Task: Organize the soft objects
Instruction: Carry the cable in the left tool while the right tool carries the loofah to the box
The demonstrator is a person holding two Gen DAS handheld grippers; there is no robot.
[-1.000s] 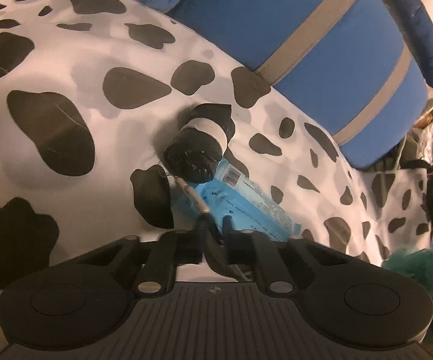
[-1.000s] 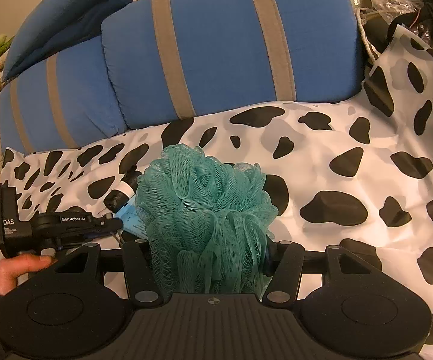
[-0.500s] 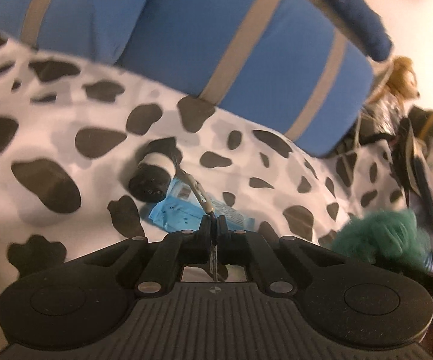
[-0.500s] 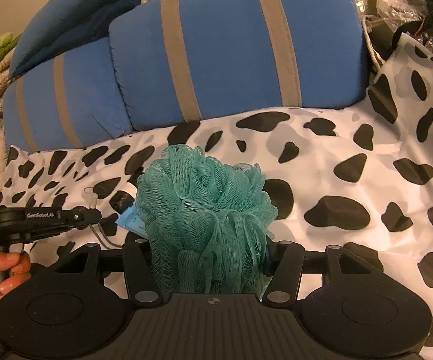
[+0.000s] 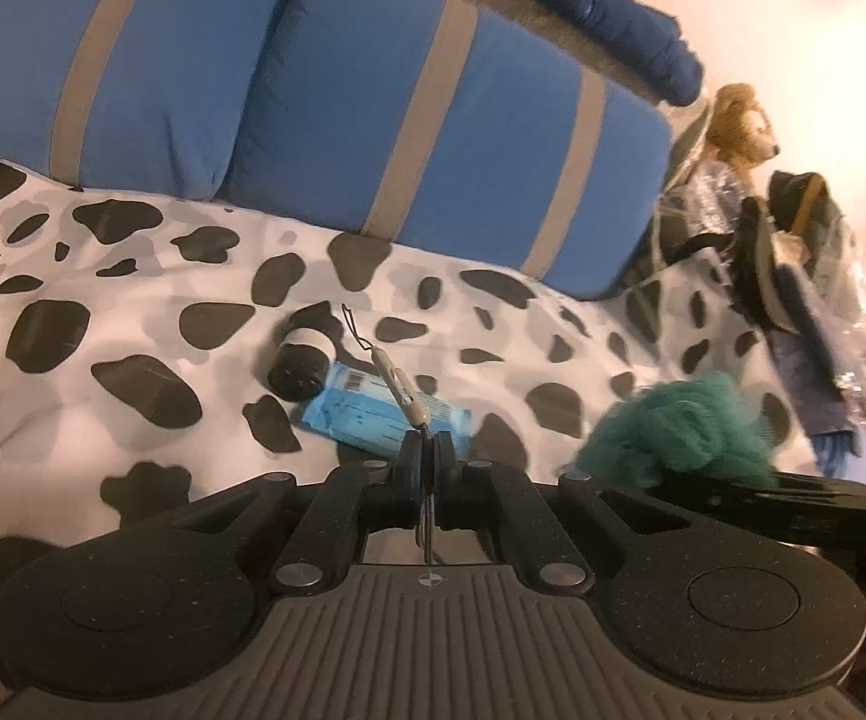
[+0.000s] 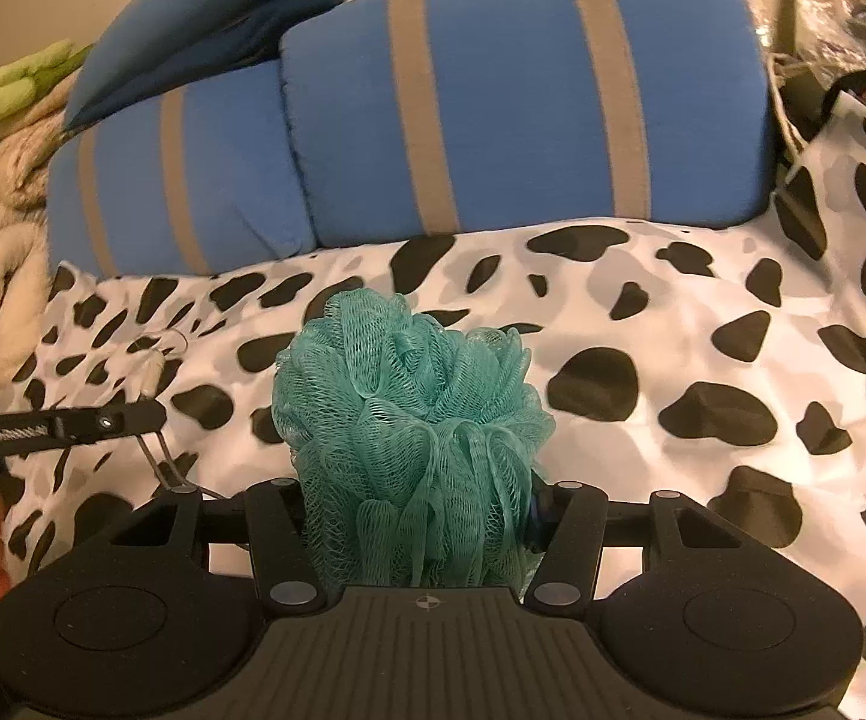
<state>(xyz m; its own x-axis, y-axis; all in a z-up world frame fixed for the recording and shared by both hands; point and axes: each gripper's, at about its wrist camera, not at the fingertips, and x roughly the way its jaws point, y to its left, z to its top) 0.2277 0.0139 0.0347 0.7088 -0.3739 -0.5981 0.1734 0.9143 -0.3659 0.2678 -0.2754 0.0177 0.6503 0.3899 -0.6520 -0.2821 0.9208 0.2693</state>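
Right fingers [image 6: 289, 516] clamping teal loofah [image 6: 412, 420]

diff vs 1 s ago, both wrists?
Left gripper, shut on the thin cord, has lifted and backed away from the blue packet and black roll, drawing the cord up off the spotted cover. Right gripper still clamps the teal loofah. Packet and roll stayed put.

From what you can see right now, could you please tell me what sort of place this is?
Probably a bedroom or living room at home: a cow-print sheet, blue striped cushions and a stuffed toy beside clutter.
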